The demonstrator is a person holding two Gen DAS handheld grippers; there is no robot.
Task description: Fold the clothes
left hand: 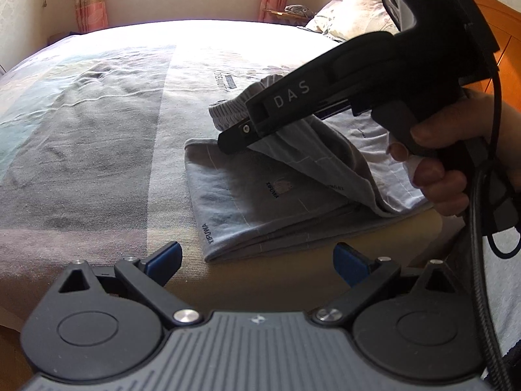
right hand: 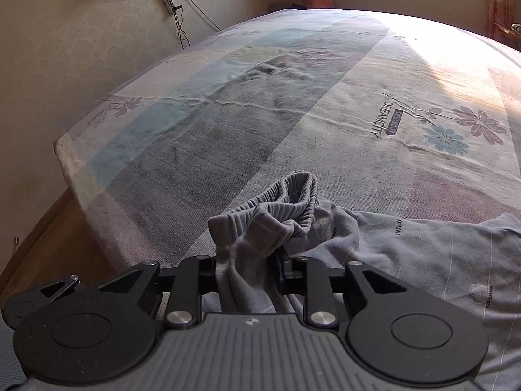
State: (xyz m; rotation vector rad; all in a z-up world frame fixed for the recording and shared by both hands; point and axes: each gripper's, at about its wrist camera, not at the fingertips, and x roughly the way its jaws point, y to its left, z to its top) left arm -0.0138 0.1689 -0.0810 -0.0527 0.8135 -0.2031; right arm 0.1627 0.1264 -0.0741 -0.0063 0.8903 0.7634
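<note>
A grey garment (left hand: pixel 247 202) with small printed logos lies folded on the bed near its front edge. Its elastic waistband end (right hand: pixel 286 202) is lifted and bunched up. My right gripper (right hand: pixel 244 270) has that bunched cloth between its fingers, which stand apart and do not visibly squeeze it. In the left wrist view the right gripper (left hand: pixel 228 140) comes in from the right, held by a hand (left hand: pixel 449 163), with cloth tented up to it. My left gripper (left hand: pixel 257 260) is open and empty, just in front of the garment's near fold.
The bed (left hand: pixel 97 130) has a patterned sheet (right hand: pixel 228 114) that spreads wide to the left and far side. A pillow (left hand: pixel 358 16) and a wooden headboard (left hand: pixel 501 32) are at the right. The bed's left edge (right hand: pixel 65 150) drops to a wooden floor.
</note>
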